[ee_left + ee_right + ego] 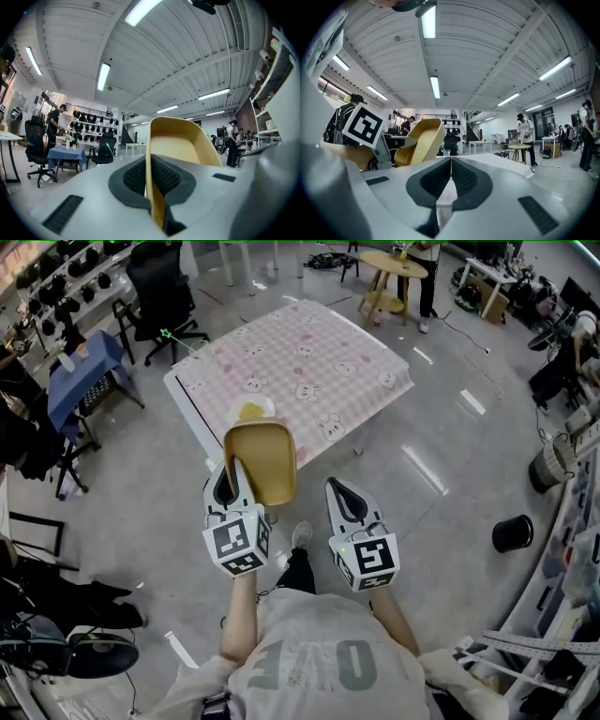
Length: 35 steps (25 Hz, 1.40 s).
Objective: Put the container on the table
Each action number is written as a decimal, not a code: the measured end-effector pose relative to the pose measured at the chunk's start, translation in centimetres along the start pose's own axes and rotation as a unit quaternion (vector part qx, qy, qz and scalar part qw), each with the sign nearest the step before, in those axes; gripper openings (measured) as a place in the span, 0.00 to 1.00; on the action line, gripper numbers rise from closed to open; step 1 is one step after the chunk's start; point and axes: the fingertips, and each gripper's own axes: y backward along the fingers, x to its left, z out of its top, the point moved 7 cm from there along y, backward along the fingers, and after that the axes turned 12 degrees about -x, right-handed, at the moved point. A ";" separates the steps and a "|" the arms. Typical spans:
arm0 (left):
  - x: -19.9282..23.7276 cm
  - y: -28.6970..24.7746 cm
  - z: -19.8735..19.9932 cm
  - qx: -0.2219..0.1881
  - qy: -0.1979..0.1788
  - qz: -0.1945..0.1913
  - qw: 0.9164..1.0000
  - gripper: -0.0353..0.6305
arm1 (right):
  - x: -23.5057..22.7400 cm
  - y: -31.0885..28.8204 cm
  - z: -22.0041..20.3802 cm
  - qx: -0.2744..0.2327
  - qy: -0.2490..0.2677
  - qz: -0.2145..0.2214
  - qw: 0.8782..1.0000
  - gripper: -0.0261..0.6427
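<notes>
The left gripper pinches the yellow container by one wall and holds it in the air, short of the table ahead. The right gripper, just beside it, is pressed together on nothing. The carry looks half done. Next, reach forward and lower the container.

The desk is lying at 12 o'clock, and most of its pink cloth is showing bare. A small yellow object is occupying its near edge, just beyond the container clamped in the left gripper jaws. An office chair is crowding the desk's 11 o'clock corner. Open floor is running along its 3 o'clock side, with a black bin standing well apart.
</notes>
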 end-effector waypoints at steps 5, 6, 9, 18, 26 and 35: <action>2.4 -9.2 -1.8 0.020 0.022 -0.008 1.000 0.09 | -3.1 -9.6 -0.6 0.014 -0.023 -0.015 1.000 0.08; 2.6 -11.1 -2.0 0.021 0.025 -0.012 0.999 0.09 | -4.0 -11.5 -0.5 0.014 -0.025 -0.017 0.999 0.08; 3.2 -16.1 -2.8 0.025 0.028 -0.023 0.999 0.09 | -5.9 -16.7 -0.6 0.011 -0.030 -0.027 0.999 0.08; 3.7 -24.2 -5.6 0.051 0.045 -0.020 0.997 0.09 | -12.1 -23.7 -2.0 0.024 -0.032 -0.080 0.996 0.08; 3.2 -25.0 -6.2 0.054 0.047 0.004 0.997 0.09 | -13.3 -26.2 -1.6 -0.007 -0.022 -0.040 0.999 0.08; 3.3 -24.8 -5.2 0.045 0.030 0.037 0.998 0.09 | -13.6 -27.1 -0.6 -0.030 -0.013 -0.005 0.999 0.08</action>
